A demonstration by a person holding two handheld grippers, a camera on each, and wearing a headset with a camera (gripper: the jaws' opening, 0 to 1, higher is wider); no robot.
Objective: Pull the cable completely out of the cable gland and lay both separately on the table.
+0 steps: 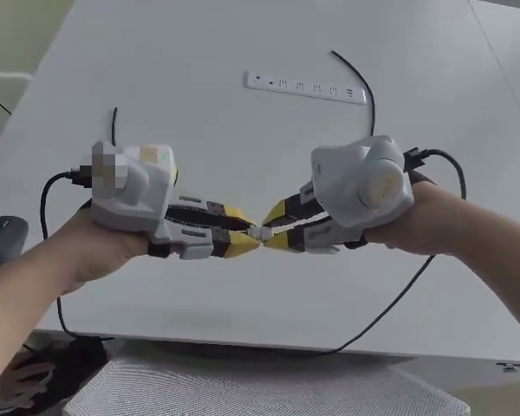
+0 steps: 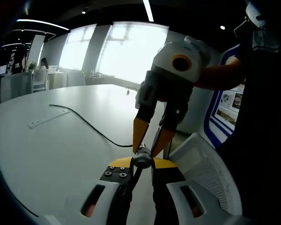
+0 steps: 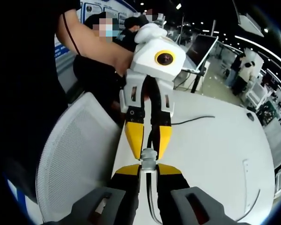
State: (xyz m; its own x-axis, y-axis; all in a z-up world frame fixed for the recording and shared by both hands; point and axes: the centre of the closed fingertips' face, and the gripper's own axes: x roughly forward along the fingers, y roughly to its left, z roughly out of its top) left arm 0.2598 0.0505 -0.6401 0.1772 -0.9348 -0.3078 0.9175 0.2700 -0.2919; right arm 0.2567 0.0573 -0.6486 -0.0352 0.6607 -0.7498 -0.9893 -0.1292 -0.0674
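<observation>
Over the table's near edge my two grippers meet tip to tip. The small pale grey cable gland (image 1: 260,232) sits between them. My left gripper (image 1: 252,240) is shut on the gland (image 2: 142,159), whose round body shows between its yellow tips. A thin dark cable (image 3: 152,135) runs from the gland (image 3: 148,157) back between the left gripper's fingers (image 3: 134,136). My right gripper (image 1: 271,227) points at it from the other side, and its tips (image 2: 140,133) narrow to a close just beyond the gland, apparently shut on the cable there.
A white power strip (image 1: 305,87) lies at the table's far middle, with a black lead (image 1: 370,95) curving off to its right. Black gripper leads (image 1: 399,295) hang over the table's front edge. A grey mesh chair (image 1: 243,390) stands below that edge.
</observation>
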